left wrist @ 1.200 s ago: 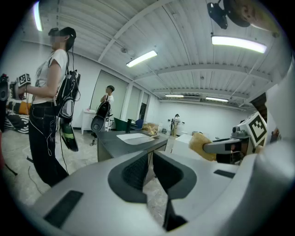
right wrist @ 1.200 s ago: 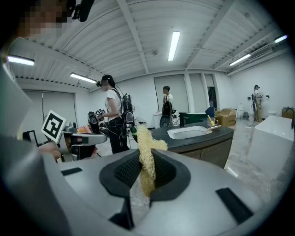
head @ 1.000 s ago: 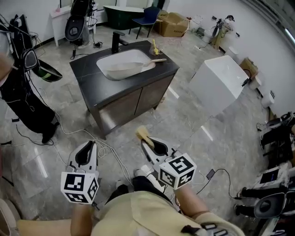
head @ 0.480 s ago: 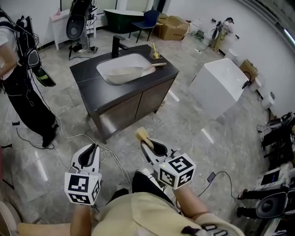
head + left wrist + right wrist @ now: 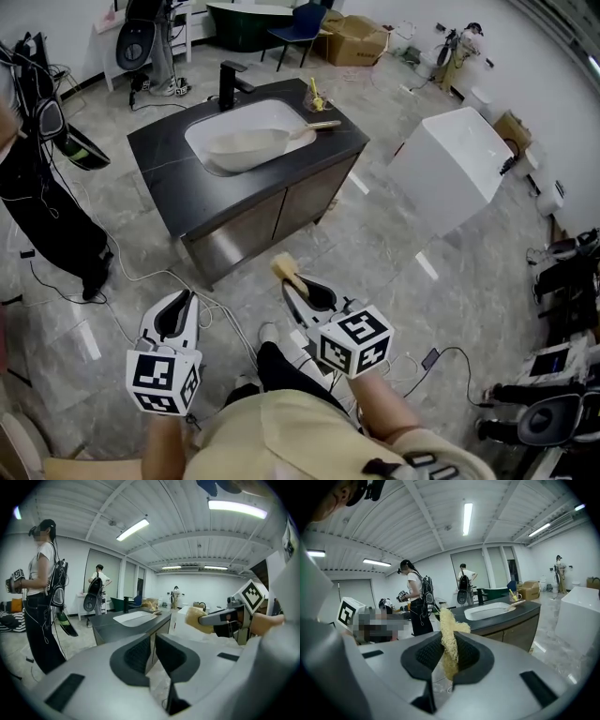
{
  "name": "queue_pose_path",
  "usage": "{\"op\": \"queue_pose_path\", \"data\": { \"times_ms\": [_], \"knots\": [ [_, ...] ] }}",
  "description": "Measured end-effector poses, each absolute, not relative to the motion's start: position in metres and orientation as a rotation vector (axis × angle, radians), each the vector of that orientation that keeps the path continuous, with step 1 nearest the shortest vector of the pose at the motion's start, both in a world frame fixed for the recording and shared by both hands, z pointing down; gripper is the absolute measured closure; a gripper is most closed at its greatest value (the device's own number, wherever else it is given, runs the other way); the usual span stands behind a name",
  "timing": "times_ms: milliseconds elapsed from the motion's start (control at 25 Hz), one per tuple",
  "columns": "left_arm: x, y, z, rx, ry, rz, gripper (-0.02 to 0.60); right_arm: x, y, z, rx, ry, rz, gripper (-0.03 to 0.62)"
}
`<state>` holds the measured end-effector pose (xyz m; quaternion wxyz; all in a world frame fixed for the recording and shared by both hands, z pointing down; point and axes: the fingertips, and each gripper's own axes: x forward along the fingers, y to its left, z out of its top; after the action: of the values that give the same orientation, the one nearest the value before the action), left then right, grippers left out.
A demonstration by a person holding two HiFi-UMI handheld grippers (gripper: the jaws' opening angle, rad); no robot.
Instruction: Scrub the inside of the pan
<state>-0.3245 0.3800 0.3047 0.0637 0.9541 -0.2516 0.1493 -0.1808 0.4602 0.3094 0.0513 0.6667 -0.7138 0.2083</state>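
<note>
Currently both tools are held low over the grey tiled floor [image 5: 375, 234], well apart from the counter [image 5: 159, 167].

Right tool [image 5: 292, 286]: jaws pinch a pale yellow fibrous scrubber [image 5: 449, 634]. The scrubber stands up past the jaw tips and also hangs a little below them. From the head view it shows as a tan tuft [image 5: 284, 267] at the tool's front end, pointing toward the counter.

Left tool [image 5: 153, 641]: jaws drawn almost together with only a thin slit left and nothing between them. In the head view it sits just left of the right tool [image 5: 178, 305], roughly level with it.

Pan [image 5: 246, 145]: cream-coloured, lying inside the white sink [image 5: 208, 124] set in the dark counter top. Its wooden handle [image 5: 321, 124] rests over the sink's right rim. Neither tool touches it.

A black faucet [image 5: 228, 84] stands behind the sink, and a cup [image 5: 317, 101] with something yellow in it is at the counter's back right corner.

A person [image 5: 41, 597] wearing a black harness stands to the left of the counter. A white box-shaped unit [image 5: 450, 169] sits on the floor to its right. Cables [image 5: 141, 274] trail across the floor near the left tool.
</note>
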Motion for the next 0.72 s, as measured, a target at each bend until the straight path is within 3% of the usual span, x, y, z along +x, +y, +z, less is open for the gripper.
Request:
{"op": "queue_pose_path", "data": {
  "times_ms": [720],
  "knots": [
    [-0.184,0.281,0.330,2.718,-0.719,0.509,0.538,-0.043,0.360,0.330,1.960,-2.219,0.702,0.533]
  ]
}}
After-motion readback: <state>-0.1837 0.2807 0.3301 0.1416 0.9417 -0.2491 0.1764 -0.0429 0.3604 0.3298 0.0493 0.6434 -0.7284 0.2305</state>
